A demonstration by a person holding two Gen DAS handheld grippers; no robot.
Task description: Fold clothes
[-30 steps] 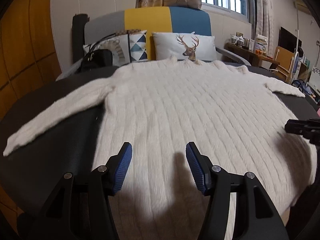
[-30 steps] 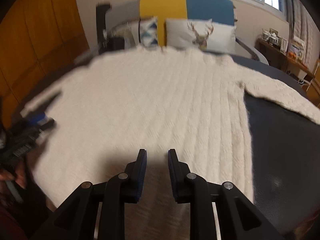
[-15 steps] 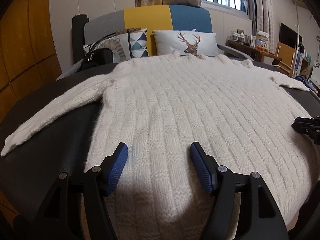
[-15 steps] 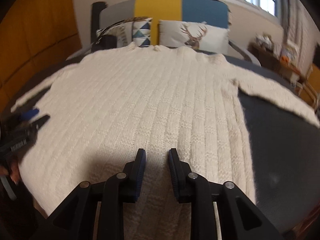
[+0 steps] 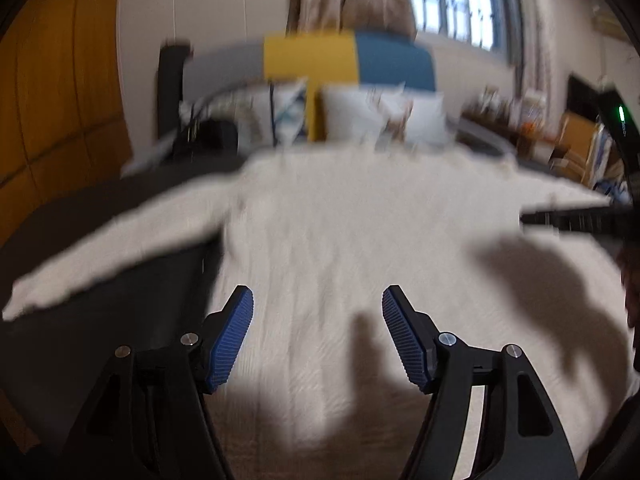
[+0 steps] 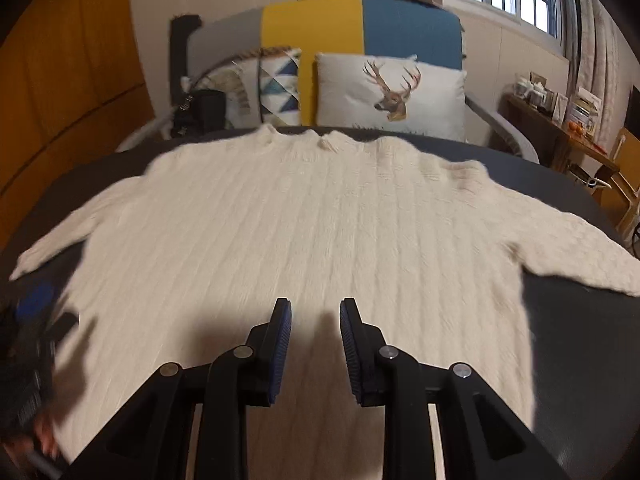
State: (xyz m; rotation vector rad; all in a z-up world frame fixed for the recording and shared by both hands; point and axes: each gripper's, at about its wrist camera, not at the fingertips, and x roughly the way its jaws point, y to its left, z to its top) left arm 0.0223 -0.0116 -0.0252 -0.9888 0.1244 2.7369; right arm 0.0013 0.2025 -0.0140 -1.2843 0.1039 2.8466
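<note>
Sweater [image 6: 304, 224] (cream knit) is lying flat on the dark table [image 6: 592, 344], while the left gripper [image 5: 316, 320] is hovering wide apart and the right gripper [image 6: 316, 320] is hovering narrowly parted, both empty.

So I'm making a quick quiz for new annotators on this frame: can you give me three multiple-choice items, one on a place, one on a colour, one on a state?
1. Where does the sweater lie?
A. Spread flat on the dark table
B. Draped over the sofa
C. Piled on the floor

2. What colour are the pads on the fingers?
A. Red
B. Blue
C. Green

3. How do the left gripper and right gripper stand?
A. Both clamped on the hem
B. Only the left is gripping a sleeve
C. Both open, nothing between the pads

Answers:
1 A, body and both sleeves lie spread out on the tabletop.
2 B, the ribbed pads show blue in both wrist views.
3 C, each view shows a clear gap with the knit lying below, ungripped.
</note>
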